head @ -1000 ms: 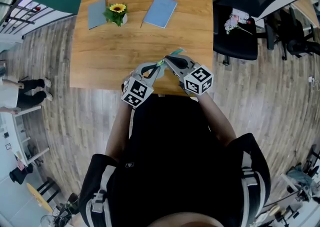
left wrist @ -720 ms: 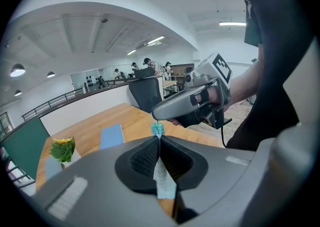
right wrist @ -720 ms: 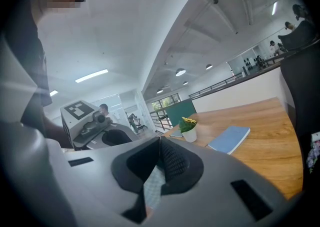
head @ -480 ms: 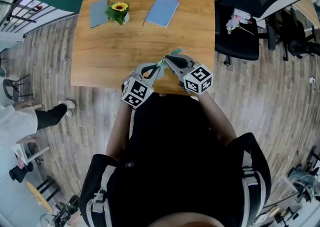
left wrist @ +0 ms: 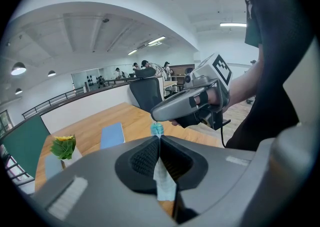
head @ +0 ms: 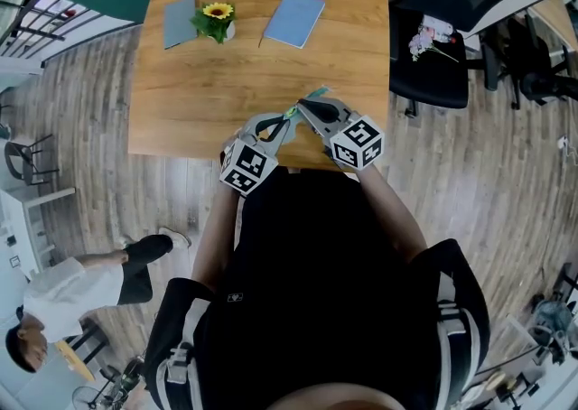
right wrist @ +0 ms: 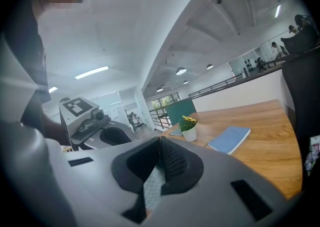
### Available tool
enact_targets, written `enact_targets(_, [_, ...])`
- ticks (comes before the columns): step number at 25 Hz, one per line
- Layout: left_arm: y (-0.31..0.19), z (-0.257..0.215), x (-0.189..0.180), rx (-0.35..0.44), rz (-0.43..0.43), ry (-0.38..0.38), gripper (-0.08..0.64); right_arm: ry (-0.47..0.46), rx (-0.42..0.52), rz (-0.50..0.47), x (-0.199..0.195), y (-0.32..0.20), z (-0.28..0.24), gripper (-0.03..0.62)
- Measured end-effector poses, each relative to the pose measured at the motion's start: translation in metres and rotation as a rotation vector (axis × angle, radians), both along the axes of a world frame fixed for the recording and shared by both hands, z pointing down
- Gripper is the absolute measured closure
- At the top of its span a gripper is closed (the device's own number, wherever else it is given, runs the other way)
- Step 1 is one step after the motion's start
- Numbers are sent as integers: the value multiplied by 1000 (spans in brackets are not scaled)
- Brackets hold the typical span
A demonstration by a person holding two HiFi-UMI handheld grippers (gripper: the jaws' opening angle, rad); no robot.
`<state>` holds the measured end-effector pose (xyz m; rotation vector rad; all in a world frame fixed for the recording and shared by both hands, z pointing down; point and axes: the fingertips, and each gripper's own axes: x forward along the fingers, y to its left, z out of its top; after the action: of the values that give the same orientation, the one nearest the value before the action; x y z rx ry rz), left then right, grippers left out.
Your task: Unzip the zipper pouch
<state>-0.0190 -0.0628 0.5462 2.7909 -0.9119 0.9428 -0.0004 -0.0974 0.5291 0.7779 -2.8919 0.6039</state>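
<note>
1. A light wooden bench (head: 262, 74) is seen from above in an open office with a plank floor; a black office chair (head: 442, 20) stands off its right edge.
2. Near the far edge of the bench, three things are counted: one grey notebook (head: 178, 22) toward the far left corner, one potted sunflower (head: 215, 22) just beside it, and one blue notebook (head: 293, 19) further right. None of them is touched.
3. One zipper pouch (head: 315, 94) is present. It is held up over the near edge of the bench, towards the right, between the two grippers and clear of the surface as far as can be judged.
4. The jaws of the left gripper (left wrist: 159, 140) are closed flat on a pale fold of the pouch, which hangs out below the pads.
5. The jaws of the right gripper (right wrist: 160, 143) are likewise pressed together on pouch fabric, seen as a fine-checked strip between the pads.
6. The two grips sit almost tip to tip, the left gripper nearer the bench's near edge and the right gripper just beyond it.
7. The pouch's long axis is judged to run from the near left to the far right, its teal end sticking out past the right gripper.
8. The coming move is judged to be a pull along that axis, one grip anchoring the fabric while the other is drawn away.
9. Which gripper has the zipper pull cannot be told; no slider is visible in any view.
</note>
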Motion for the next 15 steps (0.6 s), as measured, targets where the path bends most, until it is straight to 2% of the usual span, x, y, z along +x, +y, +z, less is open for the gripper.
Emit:
enact_targets(5, [0, -3, -2, -8, -4, 28, 552, -1, -4, 12, 1, -3, 1, 586])
enact_targets(15, [-3, -3, -5, -2, -1, 20, 552, 12, -2, 18, -2, -8, 5, 584])
